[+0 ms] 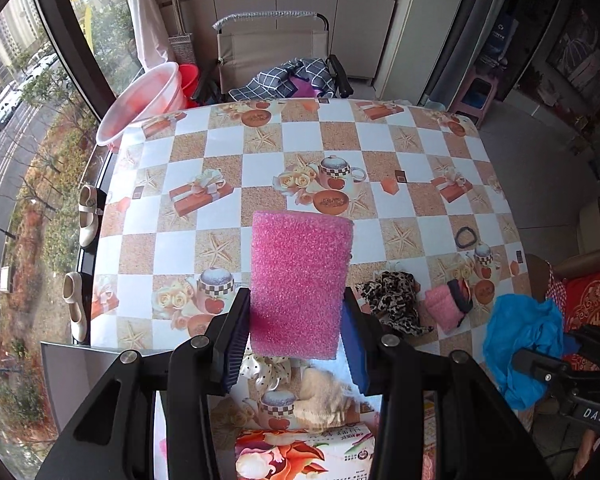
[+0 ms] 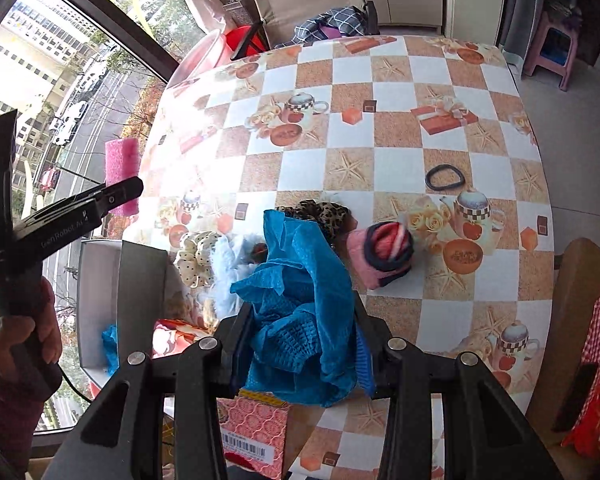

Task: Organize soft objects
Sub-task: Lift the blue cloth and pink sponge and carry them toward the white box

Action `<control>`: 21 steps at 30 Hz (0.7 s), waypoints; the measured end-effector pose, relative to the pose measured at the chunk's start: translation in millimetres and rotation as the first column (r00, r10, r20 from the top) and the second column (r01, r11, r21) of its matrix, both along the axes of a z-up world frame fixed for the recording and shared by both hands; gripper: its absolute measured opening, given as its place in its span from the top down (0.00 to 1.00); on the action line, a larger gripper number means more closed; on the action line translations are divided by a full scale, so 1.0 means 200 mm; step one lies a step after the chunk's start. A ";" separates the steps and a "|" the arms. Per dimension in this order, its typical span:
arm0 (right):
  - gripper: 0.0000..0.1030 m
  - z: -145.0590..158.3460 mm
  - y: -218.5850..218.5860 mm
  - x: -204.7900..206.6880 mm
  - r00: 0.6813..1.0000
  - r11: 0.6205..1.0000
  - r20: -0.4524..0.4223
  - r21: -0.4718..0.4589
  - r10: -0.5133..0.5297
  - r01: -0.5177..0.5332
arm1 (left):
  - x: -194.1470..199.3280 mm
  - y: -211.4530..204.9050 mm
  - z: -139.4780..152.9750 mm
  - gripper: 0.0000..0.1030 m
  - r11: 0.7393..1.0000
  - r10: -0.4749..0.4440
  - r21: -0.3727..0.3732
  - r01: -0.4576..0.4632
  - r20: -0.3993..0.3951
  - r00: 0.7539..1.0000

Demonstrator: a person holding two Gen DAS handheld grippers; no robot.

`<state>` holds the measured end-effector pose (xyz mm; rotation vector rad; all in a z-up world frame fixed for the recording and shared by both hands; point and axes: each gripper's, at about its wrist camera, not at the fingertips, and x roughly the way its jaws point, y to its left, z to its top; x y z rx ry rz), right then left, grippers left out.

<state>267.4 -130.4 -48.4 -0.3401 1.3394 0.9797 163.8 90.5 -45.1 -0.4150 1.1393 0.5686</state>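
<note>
Pink foam sponge (image 1: 300, 284), rectangular and coarse-pored, is clamped at its lower end between the pads of the left gripper (image 1: 296, 336) and held clear above the table (image 1: 380, 152); the right wrist view shows the same sponge off the table's left edge against the window. Blue cloth (image 2: 300, 312), crumpled and waffle-textured, is pinched in the clenched jaws of the right gripper (image 2: 300, 344) and hangs bunched above the tabletop. Checked oilcloth with starfish, teapots and gift boxes covers the table. Lying on it: leopard-print scrunchie (image 1: 396, 296), just beside it a pink rolled sock with dark cuff (image 2: 380, 252), a black hair band (image 2: 444, 178) well apart toward the far right, a cream polka-dot scrunchie (image 2: 198, 258), and a pale fluffy item (image 1: 320, 396) near the front edge. Grey open box (image 2: 96, 304) stands at the table's left, a scrap of blue inside. Person's hand (image 2: 16, 332) grips the left tool's handle.
</note>
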 end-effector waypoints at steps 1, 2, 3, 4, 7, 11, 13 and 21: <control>0.58 -0.01 0.02 -0.02 1.000 1.000 0.005 0.004 0.003 -0.003 | -0.03 -0.02 0.02 0.55 1.000 -0.005 0.004 0.004 0.005 1.000; 0.58 0.00 0.02 -0.04 1.000 1.000 0.013 0.007 0.006 -0.006 | -0.06 -0.04 0.04 0.55 1.000 -0.009 0.006 0.009 0.011 1.000; 0.58 0.02 0.03 -0.06 1.000 1.000 0.020 0.011 0.008 -0.008 | -0.08 -0.05 0.06 0.55 1.000 -0.013 0.007 0.013 0.014 1.000; 0.58 0.04 0.03 -0.07 1.000 1.000 0.026 0.015 0.009 -0.009 | -0.11 -0.07 0.07 0.55 1.000 -0.017 0.010 0.017 0.017 1.000; 0.58 0.08 0.02 -0.12 0.999 1.000 0.039 0.028 0.007 -0.008 | -0.18 -0.12 0.11 0.55 0.999 -0.030 0.014 0.030 0.027 0.999; 0.58 0.13 0.01 -0.18 0.998 0.999 0.055 0.037 0.000 -0.002 | -0.26 -0.18 0.14 0.55 0.999 -0.046 0.010 0.046 0.038 0.998; 0.58 0.14 0.00 -0.21 0.998 0.999 0.057 0.040 -0.003 0.001 | -0.30 -0.22 0.15 0.55 0.998 -0.058 0.010 0.058 0.041 0.997; 0.58 0.15 -0.09 -0.36 0.998 0.999 0.051 0.038 -0.023 0.021 | -0.47 -0.38 0.12 0.55 0.993 -0.116 -0.026 0.117 0.031 0.993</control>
